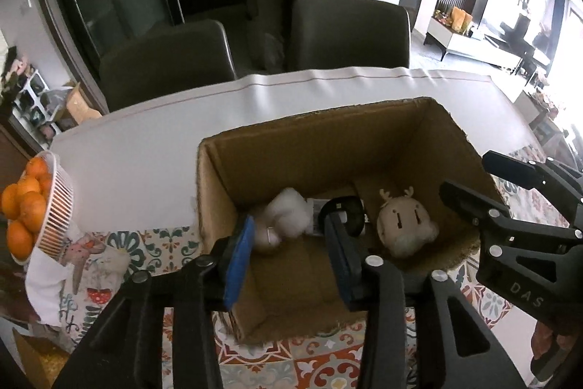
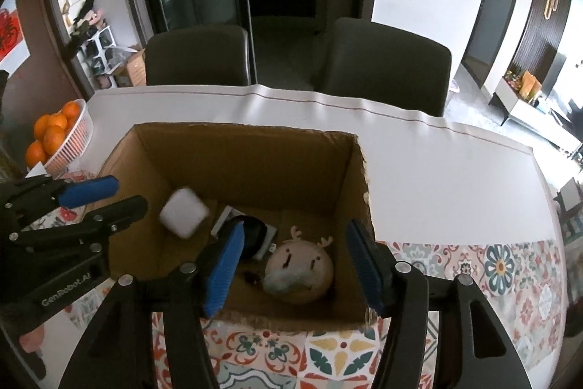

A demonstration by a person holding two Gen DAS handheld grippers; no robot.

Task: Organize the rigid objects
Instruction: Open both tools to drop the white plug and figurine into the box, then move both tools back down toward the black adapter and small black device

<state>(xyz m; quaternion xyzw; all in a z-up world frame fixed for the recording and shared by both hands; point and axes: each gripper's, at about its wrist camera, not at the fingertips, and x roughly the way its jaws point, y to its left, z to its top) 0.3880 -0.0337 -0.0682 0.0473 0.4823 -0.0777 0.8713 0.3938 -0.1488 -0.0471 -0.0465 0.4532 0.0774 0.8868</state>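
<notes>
An open cardboard box (image 1: 313,148) (image 2: 240,148) stands on the table. Inside lie a round beige plush head with antlers (image 1: 404,221) (image 2: 298,270), a white foam block (image 1: 288,216) (image 2: 184,212) and a black round object on a white card (image 1: 346,210) (image 2: 255,236). My left gripper (image 1: 291,254) is open and empty over the box's near left part; it also shows in the right wrist view (image 2: 109,195). My right gripper (image 2: 295,265) is open and empty over the box's near edge, around the plush head; it shows in the left wrist view (image 1: 473,185).
A white basket of oranges (image 1: 47,206) (image 2: 69,141) stands at the table's left. A patterned cloth (image 2: 473,272) covers the near table, a white sheet (image 1: 255,104) the far part. Two dark chairs (image 2: 386,61) stand behind.
</notes>
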